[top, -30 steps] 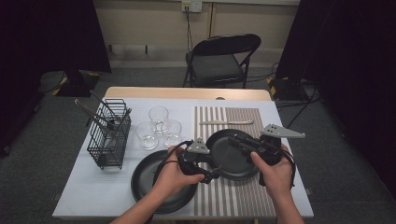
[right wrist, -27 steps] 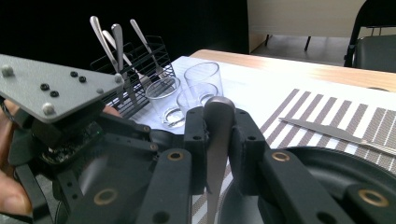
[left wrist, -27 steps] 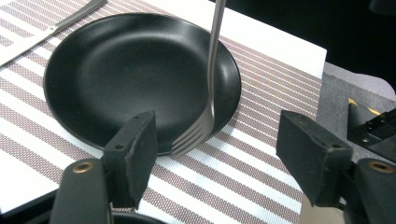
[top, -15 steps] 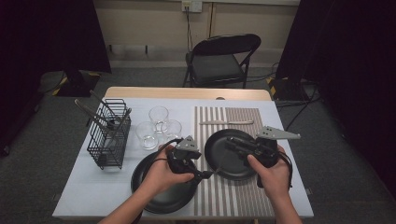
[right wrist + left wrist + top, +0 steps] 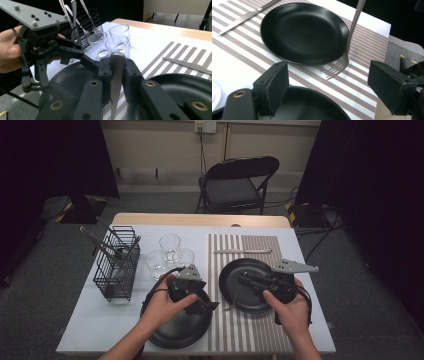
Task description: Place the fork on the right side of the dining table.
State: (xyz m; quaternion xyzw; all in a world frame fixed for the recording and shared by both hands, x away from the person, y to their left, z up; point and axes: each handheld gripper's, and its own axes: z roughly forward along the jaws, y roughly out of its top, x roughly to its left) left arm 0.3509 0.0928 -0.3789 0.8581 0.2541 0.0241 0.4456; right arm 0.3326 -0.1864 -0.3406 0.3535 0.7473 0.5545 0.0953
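My right gripper is shut on the handle of a steel fork. In the high view this gripper hovers over the black plate on the striped placemat, with the fork's tines hanging past the plate's near-left rim. My left gripper is open above a second black plate to the left. Its jaws have just been opening and hold nothing. In the left gripper view the fork hangs beyond the wide-apart jaws of that gripper, tines just above the mat.
A table knife lies across the far end of the placemat. Three clear glasses stand left of the mat. A black wire basket with cutlery stands at the table's left. A folding chair is behind the table.
My left gripper has drawn back to the left, off the right plate's edge and over the left plate, and its jaws stand wider. The right gripper and the fork have stayed put.
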